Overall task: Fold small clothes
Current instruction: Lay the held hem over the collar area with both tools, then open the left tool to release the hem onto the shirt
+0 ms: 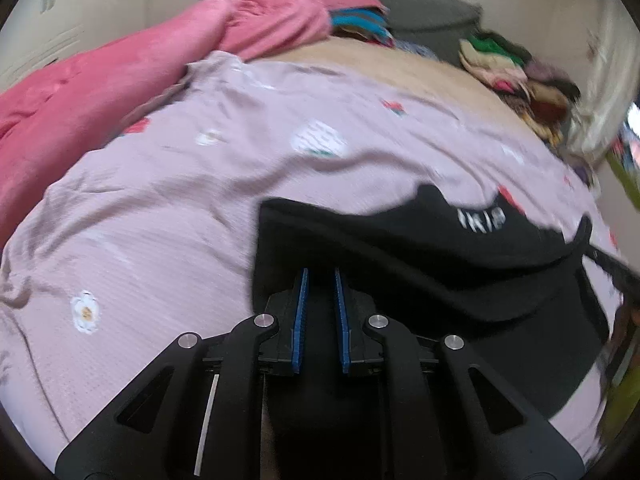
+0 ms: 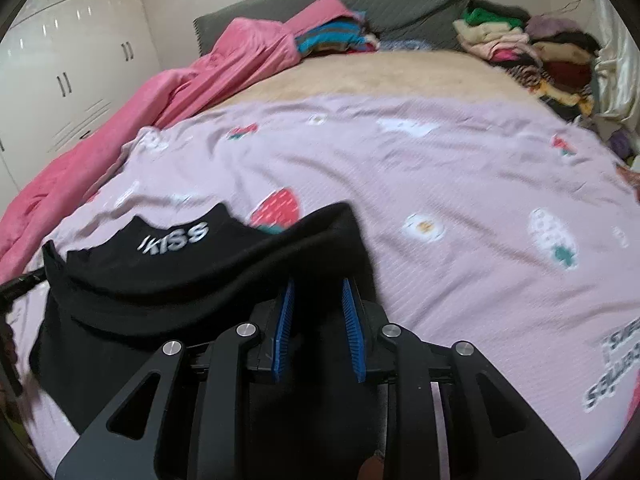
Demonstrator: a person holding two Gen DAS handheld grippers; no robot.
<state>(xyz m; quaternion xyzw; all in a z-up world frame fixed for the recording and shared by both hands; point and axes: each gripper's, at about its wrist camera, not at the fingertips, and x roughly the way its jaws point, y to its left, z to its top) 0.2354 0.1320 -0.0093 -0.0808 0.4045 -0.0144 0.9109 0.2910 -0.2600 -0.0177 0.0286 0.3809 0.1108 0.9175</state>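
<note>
A small black garment (image 1: 440, 264) with white "KISS" lettering lies partly lifted on the lilac bed cover (image 1: 160, 200). In the left wrist view, my left gripper (image 1: 320, 272) is shut on the garment's near left edge, with black cloth between its blue pads (image 1: 301, 312). In the right wrist view the same garment (image 2: 160, 280) spreads to the left. My right gripper (image 2: 318, 282) is shut on its right edge, with a thicker bunch of cloth between the pads (image 2: 354, 320). The cloth hides both sets of fingertips. Both views are motion-blurred.
The lilac cover (image 2: 440, 200) has strawberry and flower prints and covers most of the bed. A pink blanket (image 2: 120, 140) is heaped along the left side. Stacks of folded clothes (image 2: 520, 52) sit at the far right by the grey headboard (image 2: 400, 4). White wardrobes (image 2: 60, 60) stand at left.
</note>
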